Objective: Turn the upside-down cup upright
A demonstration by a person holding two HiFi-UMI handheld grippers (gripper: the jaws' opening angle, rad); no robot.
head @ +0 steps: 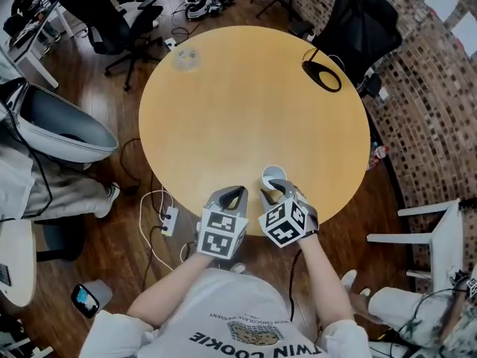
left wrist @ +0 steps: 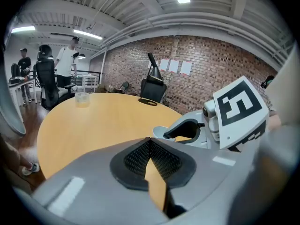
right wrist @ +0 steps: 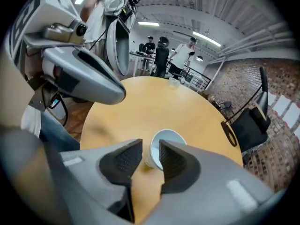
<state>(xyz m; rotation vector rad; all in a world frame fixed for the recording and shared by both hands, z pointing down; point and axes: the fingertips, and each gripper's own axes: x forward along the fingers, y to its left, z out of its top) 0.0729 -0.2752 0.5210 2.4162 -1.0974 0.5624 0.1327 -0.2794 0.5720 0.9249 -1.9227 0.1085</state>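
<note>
- cup (head: pixel 273 174) sits mouth-up near the table (head: pixel 246 103) edge
- right gripper (right wrist: pixel 150 149) jaws a bit apart, cup's side in the gap, not squeezed
- left gripper (left wrist: pixel 150 142) pinched closed, empty

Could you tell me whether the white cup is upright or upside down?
Upright: the cup stands with its open mouth facing up, its inside visible.

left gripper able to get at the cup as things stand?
Probably yes. Only bare table lies between the left gripper and the cup's left side. But its jaws are shut, and the right gripper crowds the cup's near side, jaws open.
</note>
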